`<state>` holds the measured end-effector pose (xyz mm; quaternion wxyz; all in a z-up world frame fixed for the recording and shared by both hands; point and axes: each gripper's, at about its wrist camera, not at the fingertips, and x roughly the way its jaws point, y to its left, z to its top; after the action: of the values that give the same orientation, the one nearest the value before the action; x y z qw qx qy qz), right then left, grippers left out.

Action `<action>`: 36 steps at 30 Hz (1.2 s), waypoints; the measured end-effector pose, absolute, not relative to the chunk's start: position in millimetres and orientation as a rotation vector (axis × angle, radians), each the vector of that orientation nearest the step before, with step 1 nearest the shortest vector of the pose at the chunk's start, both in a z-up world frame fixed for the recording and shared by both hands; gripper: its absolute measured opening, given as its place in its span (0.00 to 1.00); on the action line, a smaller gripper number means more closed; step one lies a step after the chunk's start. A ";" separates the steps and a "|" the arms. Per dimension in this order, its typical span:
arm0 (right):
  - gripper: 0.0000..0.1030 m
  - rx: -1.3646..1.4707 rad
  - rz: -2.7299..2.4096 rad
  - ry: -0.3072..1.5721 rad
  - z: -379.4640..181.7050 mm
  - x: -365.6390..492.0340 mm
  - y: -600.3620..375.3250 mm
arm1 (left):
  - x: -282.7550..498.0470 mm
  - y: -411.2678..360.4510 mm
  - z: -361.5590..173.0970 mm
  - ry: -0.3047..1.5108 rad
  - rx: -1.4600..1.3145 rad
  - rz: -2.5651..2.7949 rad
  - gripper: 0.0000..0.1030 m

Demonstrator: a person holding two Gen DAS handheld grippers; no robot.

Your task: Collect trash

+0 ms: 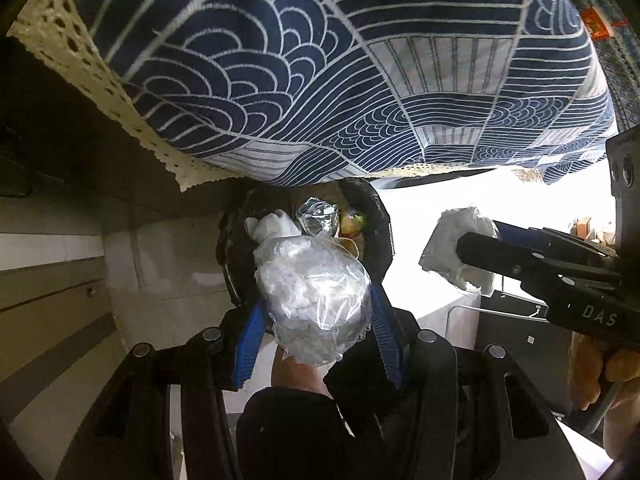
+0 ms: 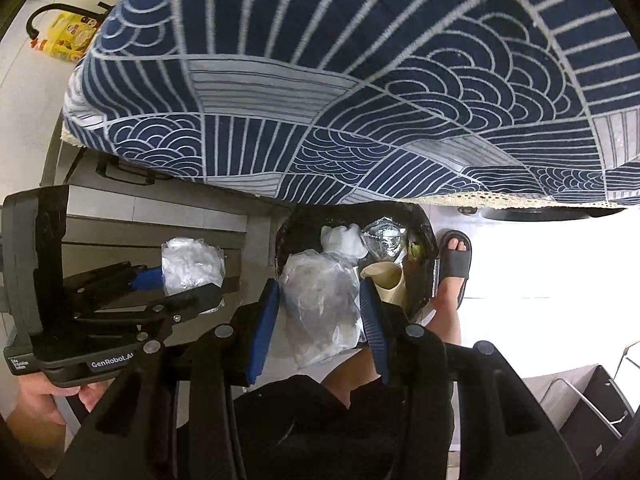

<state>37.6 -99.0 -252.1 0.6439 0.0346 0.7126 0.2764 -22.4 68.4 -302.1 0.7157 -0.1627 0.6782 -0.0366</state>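
In the left wrist view my left gripper (image 1: pixel 316 308) is shut on a crumpled clear plastic bag with white stuffing (image 1: pixel 316 296). It hangs right over a bin lined with a black bag (image 1: pixel 374 204). My right gripper (image 1: pixel 476 236) comes in from the right, shut on a white wad of plastic (image 1: pixel 452 240). In the right wrist view that right gripper (image 2: pixel 320 292) squeezes its clear plastic wad (image 2: pixel 320 312) above the bin's (image 2: pixel 424 224) near rim. The left gripper (image 2: pixel 188 280) holds its bag (image 2: pixel 192 264) to the left. White tissue (image 2: pixel 344 240), a shiny clear cup (image 2: pixel 384 236) and a beige paper cup (image 2: pixel 384 276) lie in the bin.
A table draped in a blue cloth with white wave lines (image 1: pixel 320 60) (image 2: pixel 360 80) overhangs the bin's far side. A person's sandalled foot (image 2: pixel 454 256) stands right of the bin. Grey drawer fronts (image 1: pixel 52 280) are to the left; a yellow packet (image 2: pixel 70 36) lies on the floor.
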 end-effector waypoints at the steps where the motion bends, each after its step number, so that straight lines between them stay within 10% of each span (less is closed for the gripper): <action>1: 0.41 0.086 0.630 1.624 -252.6 39.0 -98.8 | -21.8 68.5 -303.0 1.502 -0.360 -0.080 0.47; 12: 0.55 0.144 0.634 1.624 -249.8 47.2 -97.9 | -17.5 74.5 -306.1 1.509 -0.394 -0.054 0.71; 36: 0.66 0.094 0.539 1.458 -158.8 40.7 -119.6 | -17.2 85.1 -220.4 1.349 -0.339 -0.072 0.71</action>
<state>40.7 -119.6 -158.8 0.7120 0.0426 0.6574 0.2430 -17.2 85.1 -220.4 0.7672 -0.1560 0.6213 -0.0331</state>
